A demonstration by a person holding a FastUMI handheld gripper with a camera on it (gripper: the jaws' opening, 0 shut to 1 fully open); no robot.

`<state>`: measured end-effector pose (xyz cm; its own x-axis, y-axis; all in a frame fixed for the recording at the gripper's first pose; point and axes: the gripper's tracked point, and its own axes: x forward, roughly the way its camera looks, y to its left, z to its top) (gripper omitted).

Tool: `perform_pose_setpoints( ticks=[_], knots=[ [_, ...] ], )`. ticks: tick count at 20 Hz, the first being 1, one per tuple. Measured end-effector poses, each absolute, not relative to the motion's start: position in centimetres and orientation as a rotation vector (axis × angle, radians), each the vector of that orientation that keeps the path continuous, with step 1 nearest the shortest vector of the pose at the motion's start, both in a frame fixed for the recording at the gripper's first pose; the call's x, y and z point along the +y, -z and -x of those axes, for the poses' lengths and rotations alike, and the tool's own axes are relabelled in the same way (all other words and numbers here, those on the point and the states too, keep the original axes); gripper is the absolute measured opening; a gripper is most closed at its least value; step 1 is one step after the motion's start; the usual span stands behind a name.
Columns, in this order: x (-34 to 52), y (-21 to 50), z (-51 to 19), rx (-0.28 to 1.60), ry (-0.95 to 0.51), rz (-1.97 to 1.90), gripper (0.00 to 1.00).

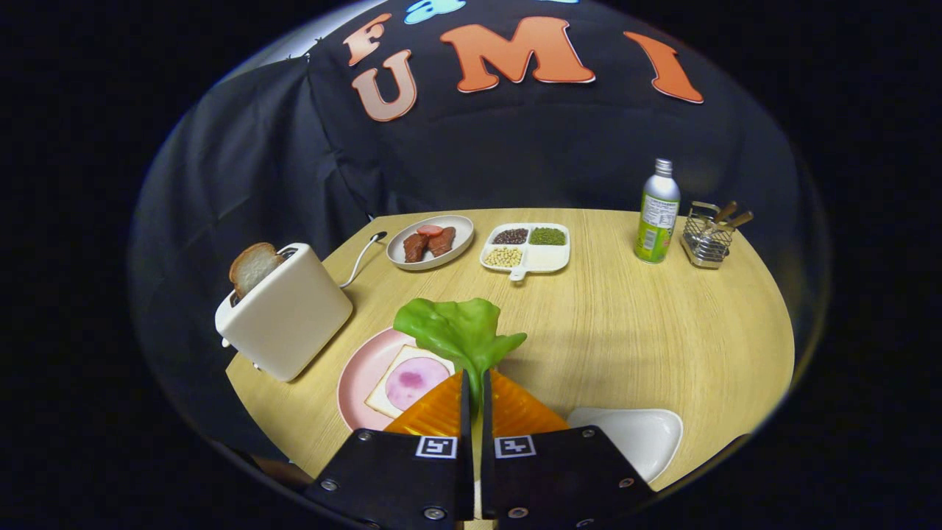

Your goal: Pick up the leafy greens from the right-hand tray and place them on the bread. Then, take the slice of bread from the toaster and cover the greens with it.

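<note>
My gripper (pixel 475 383) is shut on the stem of the leafy greens (pixel 456 331), which stand up between the orange fingers (pixel 430 412). Just left of the fingers, a pink plate (pixel 360 372) carries a slice of bread (pixel 383 394) topped with a round of ham (pixel 412 383). The greens hang over the plate's right side, above the table. Farther left stands a white toaster (pixel 287 316) with a slice of bread (pixel 252 266) sticking out of its slot. A bare white tray (pixel 640 434) lies to the right of the fingers.
Beyond the greens, a grey plate with meat pieces (pixel 430 241) and a white divided dish of beans (pixel 526 246) sit on the wooden table (pixel 647 331). A green bottle (pixel 656 213) and a wire rack of utensils (pixel 708 235) stand at the far right.
</note>
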<state>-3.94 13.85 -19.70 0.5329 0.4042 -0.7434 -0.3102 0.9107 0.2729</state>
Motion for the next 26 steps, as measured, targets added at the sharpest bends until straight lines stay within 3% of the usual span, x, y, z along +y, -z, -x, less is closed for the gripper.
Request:
perform_pose_setpoints(
  ticks=[9,20,22,26],
  knots=[
    [19.7,22.5,4.5,1.001,-0.530,-0.087,0.04],
    [22.3,26.6,5.7,1.128,-0.541,-0.051,0.06],
    [22.5,26.3,5.8,1.125,-0.540,-0.055,0.09],
    [22.7,24.9,5.9,1.122,-0.546,-0.045,0.24]
  ],
)
